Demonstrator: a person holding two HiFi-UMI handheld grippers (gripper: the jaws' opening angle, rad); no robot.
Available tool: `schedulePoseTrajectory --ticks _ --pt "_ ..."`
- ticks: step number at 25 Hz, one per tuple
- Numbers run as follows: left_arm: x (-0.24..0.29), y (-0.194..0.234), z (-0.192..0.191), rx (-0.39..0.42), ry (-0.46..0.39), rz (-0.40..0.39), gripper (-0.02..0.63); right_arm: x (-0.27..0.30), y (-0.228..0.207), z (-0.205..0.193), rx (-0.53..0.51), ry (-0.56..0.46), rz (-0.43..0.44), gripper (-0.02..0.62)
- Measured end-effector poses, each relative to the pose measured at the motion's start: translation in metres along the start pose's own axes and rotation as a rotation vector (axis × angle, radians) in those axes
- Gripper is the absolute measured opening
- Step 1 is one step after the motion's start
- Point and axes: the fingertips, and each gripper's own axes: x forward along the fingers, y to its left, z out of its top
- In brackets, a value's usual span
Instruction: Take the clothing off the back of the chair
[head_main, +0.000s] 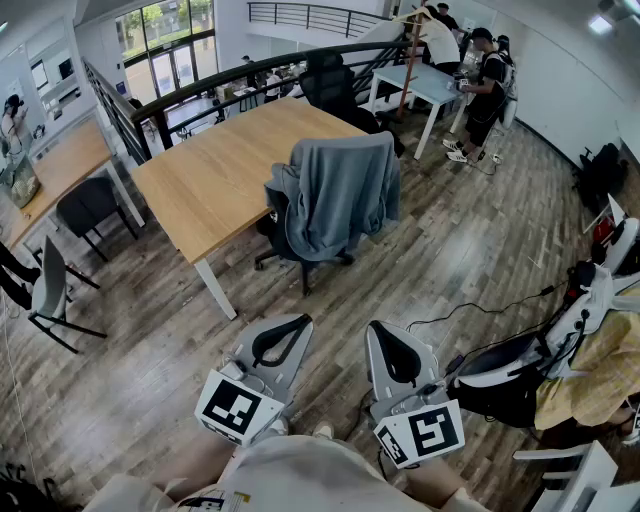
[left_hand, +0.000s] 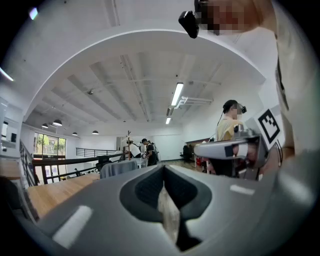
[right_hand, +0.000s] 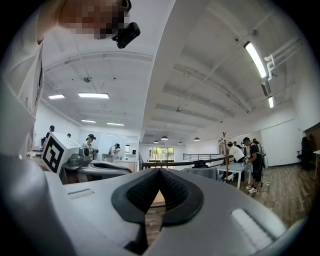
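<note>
Head view: holding the left gripper (head_main: 283, 338) and the right gripper (head_main: 392, 345) side by side, low and close to the body, both pointing ahead. Finding the grey clothing (head_main: 340, 195) draped over the back of the black chair (head_main: 300, 262), straight ahead of both grippers and well apart from them. Placing the chair against the near edge of the wooden bench (head_main: 215, 170), which is stretching away beyond the grippers and a little to their left.

Left gripper view: looking along jaws pressed together with nothing between them. Catching the grey clothing small and far ahead, just left of the jaw line.

Right gripper view: likewise showing jaws drawn together and empty. Catching the clothing far ahead, slightly to the right of the jaws.

Judging the step in hand as the approach, with the garment not yet touched. Next move probably calling for closing the gap to the chair, parting at least one gripper's jaws, pinching the fabric near the top of the chair back, then lifting upward to clear it.
</note>
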Motion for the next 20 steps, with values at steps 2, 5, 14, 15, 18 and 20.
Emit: schedulePoseTrajectory --ticks 2,5,14,15,18,20 --pt "0.002 0.002 -0.001 0.001 0.003 -0.001 0.002 0.002 -0.002 -0.001 0.003 0.002 -0.003 0.000" --pt "0.003 0.002 -0.003 -0.003 0.007 -0.003 0.002 0.003 -0.003 -0.005 0.006 0.005 -0.008 0.000" --pt "0.006 -0.001 -0.003 0.012 0.012 -0.002 0.002 0.000 -0.014 -0.005 0.046 -0.007 -0.029 0.000" --pt "0.007 -0.002 -0.004 0.006 0.016 -0.002 0.002 -0.001 -0.015 -0.006 0.047 -0.006 -0.030 0.000" --pt "0.011 -0.004 -0.005 0.002 0.023 -0.001 0.002 -0.002 -0.018 -0.006 0.049 -0.008 -0.029 0.000" --pt "0.013 -0.006 -0.003 0.004 0.024 -0.002 0.002 -0.003 -0.021 -0.005 0.048 -0.005 -0.027 0.000"
